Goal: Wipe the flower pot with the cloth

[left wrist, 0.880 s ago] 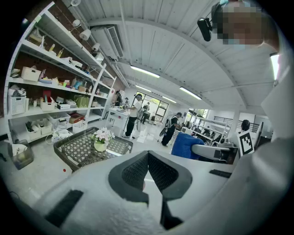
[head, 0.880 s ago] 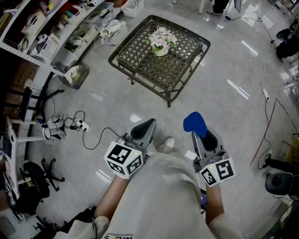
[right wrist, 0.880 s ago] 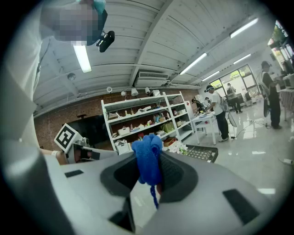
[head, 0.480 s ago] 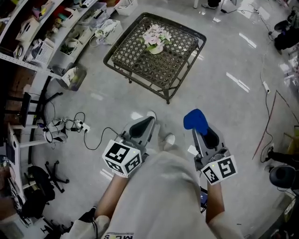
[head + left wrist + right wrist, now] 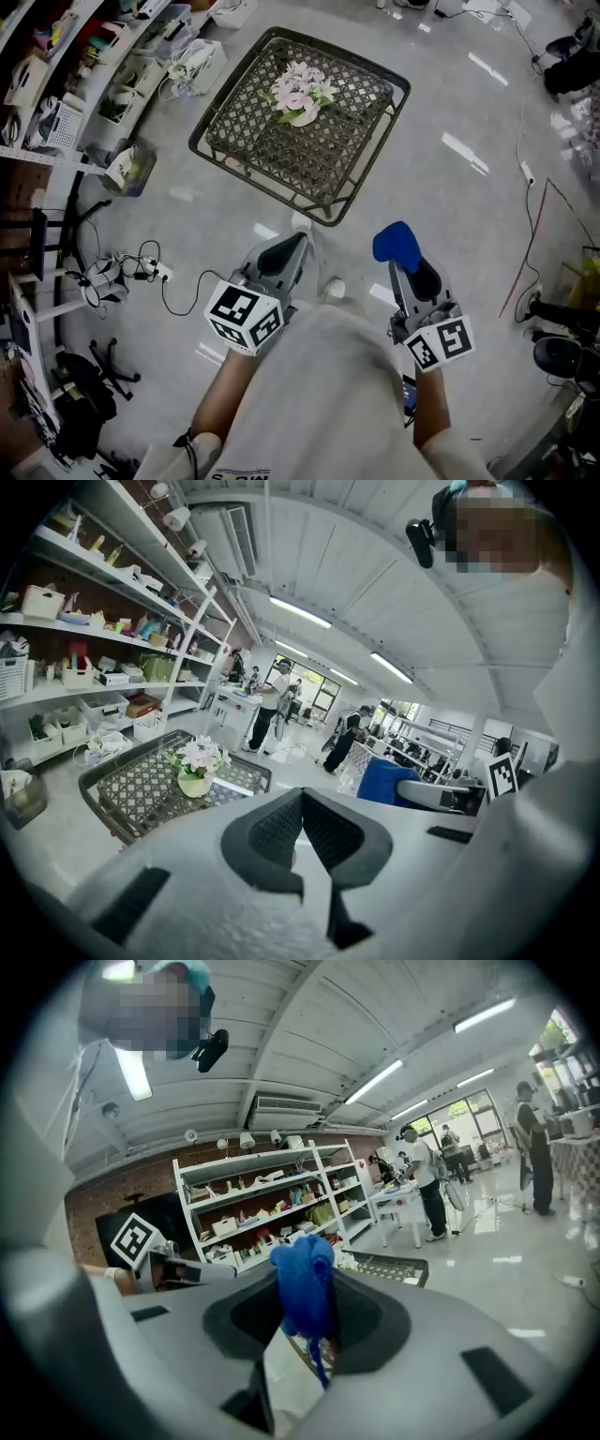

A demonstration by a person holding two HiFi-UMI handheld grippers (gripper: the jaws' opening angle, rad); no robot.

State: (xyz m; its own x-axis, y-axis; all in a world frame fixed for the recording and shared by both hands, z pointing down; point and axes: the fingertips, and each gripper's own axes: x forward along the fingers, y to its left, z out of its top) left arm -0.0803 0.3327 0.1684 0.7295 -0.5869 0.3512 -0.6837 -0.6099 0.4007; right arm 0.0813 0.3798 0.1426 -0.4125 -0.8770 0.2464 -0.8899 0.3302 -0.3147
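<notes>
In the head view the lattice-topped metal table (image 5: 370,141) sits at about 12 o'clock, well ahead of the person, with the flower pot (image 5: 302,117) standing upright on its far half under a bunch of pale flowers (image 5: 300,86). The left gripper (image 5: 296,244) is held low at 7 o'clock and the right gripper (image 5: 405,264) at 5 o'clock, a blue cloth (image 5: 394,242) sticking out of its tip; both are well apart from the pot. In the left gripper view the jaws are pressed together with nothing between them, and the pot shows at 9 o'clock on the table, far beyond the tips. In the right gripper view the jaws are clamped on the bunched cloth, which rises from between them with a loose end hanging down; a corner of the table shows just past it at 3 o'clock, with the shelves (image 5: 281,1199) behind. The cloth is in hand, but it is not touching the pot, so I judge the wiping not yet begun: the approach and every wiping stroke remain.
</notes>
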